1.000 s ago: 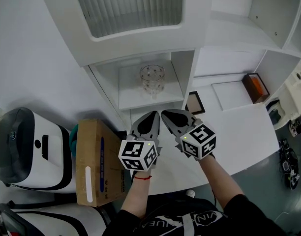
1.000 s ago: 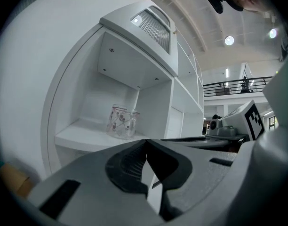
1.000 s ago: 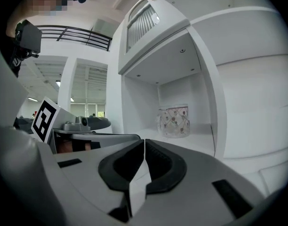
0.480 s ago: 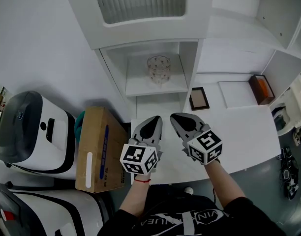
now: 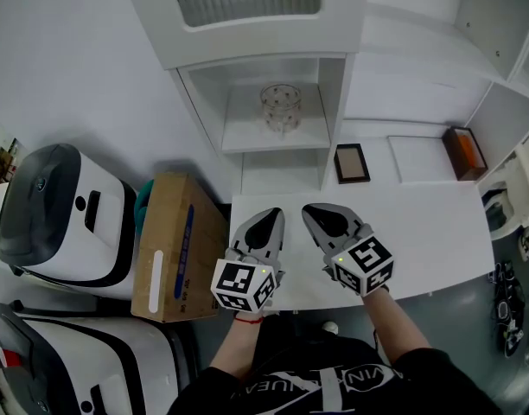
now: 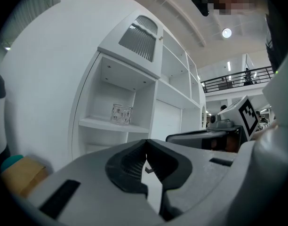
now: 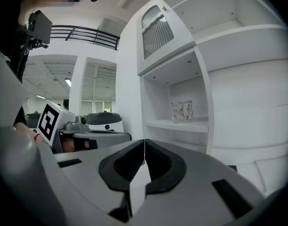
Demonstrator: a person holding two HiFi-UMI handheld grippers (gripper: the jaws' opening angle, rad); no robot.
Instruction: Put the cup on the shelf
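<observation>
Withdrawn since a second ago: left gripper [image 5: 266, 223] and right gripper [image 5: 321, 218], now lower in frame, farther from the shelf [image 5: 277, 138]; cup unmoved.
Cup [image 5: 280, 106], glass, one: upright, long axis vertical, mouth up, on shelf, upper centre.
Grippers, two: jaws pressed together, empty, over white table [image 5: 420, 223].
Cardboard box [image 5: 174, 258], one: lower left.

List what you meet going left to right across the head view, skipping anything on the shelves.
white machine with a dark lid → cardboard box → left gripper → right gripper → orange box
</observation>
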